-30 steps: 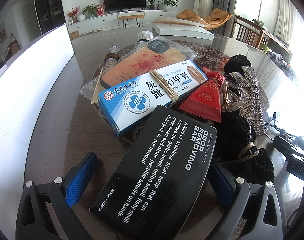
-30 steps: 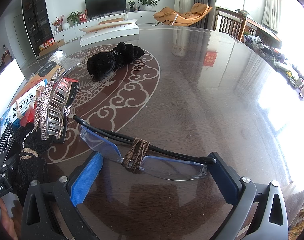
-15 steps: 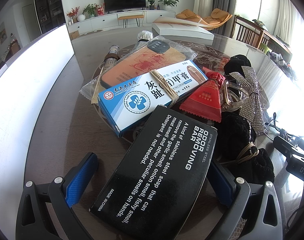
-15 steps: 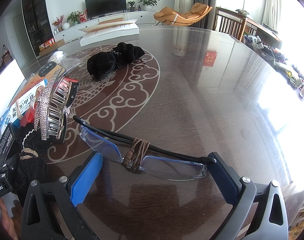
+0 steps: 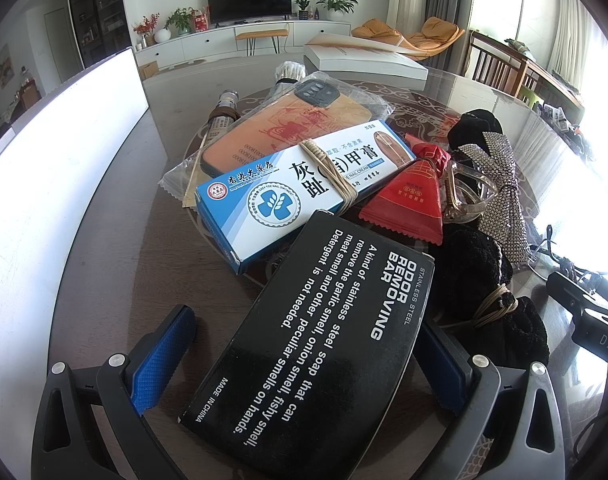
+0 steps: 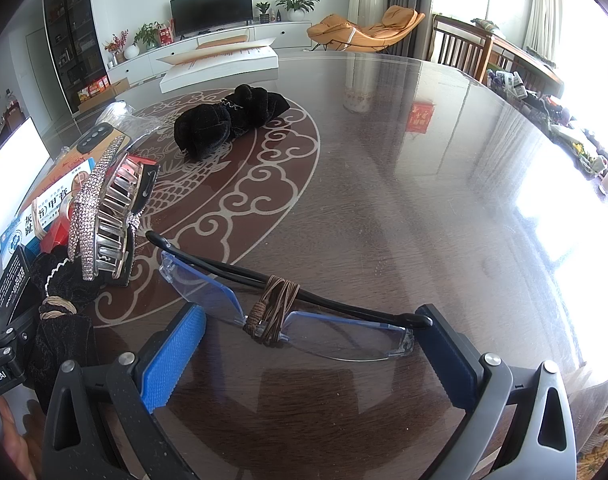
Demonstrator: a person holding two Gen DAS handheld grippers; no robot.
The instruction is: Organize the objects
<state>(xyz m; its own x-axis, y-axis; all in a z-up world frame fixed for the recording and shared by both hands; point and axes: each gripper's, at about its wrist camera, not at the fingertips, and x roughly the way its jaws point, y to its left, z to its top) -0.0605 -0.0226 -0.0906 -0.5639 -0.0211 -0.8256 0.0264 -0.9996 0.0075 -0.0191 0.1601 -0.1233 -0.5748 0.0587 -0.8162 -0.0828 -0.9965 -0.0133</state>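
My left gripper [image 5: 304, 356] is open, its blue pads either side of a black odor-removing soap box [image 5: 316, 344] lying on the table. Beyond it lie a blue nail-cream box [image 5: 304, 184], an orange phone case in plastic [image 5: 287, 128], a red sachet [image 5: 412, 196], a rhinestone hair clip [image 5: 500, 184] and a black scrunchie [image 5: 480, 280]. My right gripper [image 6: 320, 352] is open around folded rimless glasses [image 6: 287, 308] bound with brown cord. The hair clip [image 6: 99, 216] stands to their left.
A black velvet scrunchie [image 6: 227, 120] lies mid-table on the dragon-patterned glass top [image 6: 384, 184]. A white flat box [image 6: 219, 64] sits at the far edge. A white board [image 5: 51, 184] stands along the left. Small tubes [image 5: 223, 112] lie behind the phone case.
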